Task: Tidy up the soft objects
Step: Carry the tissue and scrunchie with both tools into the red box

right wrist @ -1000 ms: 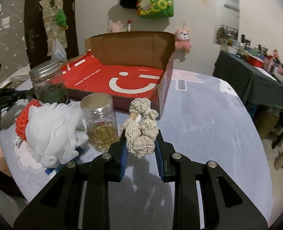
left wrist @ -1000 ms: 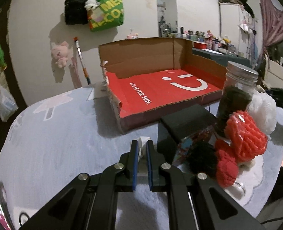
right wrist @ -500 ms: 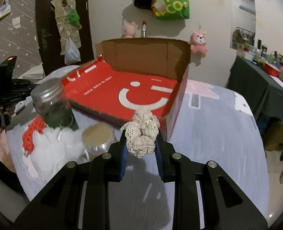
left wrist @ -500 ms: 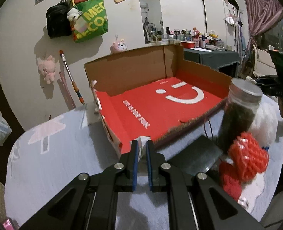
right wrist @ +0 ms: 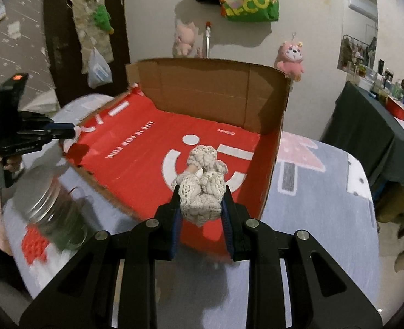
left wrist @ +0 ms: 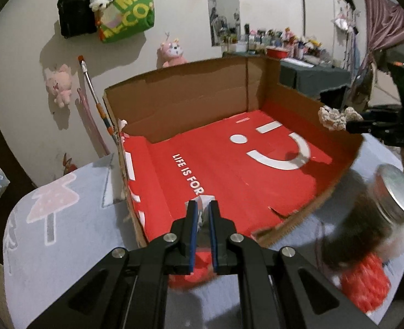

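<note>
A cardboard box (left wrist: 188, 104) with a red smiley floor lies open ahead; its back wall (right wrist: 210, 90) stands up. My left gripper (left wrist: 202, 211) is shut on a small white scrap (left wrist: 203, 200) over the box's near edge. A red shape shows under its fingers; I cannot tell whether it hangs from the scrap. My right gripper (right wrist: 202, 200) is shut on a cream crochet piece (right wrist: 202, 189) above the box's near right part. Each gripper shows in the other view: the left gripper (right wrist: 71, 132) with the scrap, and the right gripper (left wrist: 347, 126) with the crochet piece (left wrist: 333, 118).
A metal-lidded glass jar (left wrist: 380, 213) (right wrist: 54, 208) stands in front of the box, with a red crochet piece (left wrist: 363, 282) (right wrist: 34, 244) beside it. The table has a pale cloth (left wrist: 65, 233). Bags and plush toys hang on the wall behind.
Both grippers have moved forward and up, from in front of the box to over its near edge. The jars and the soft pile have slid to the frame edges. Both grips are unchanged.
</note>
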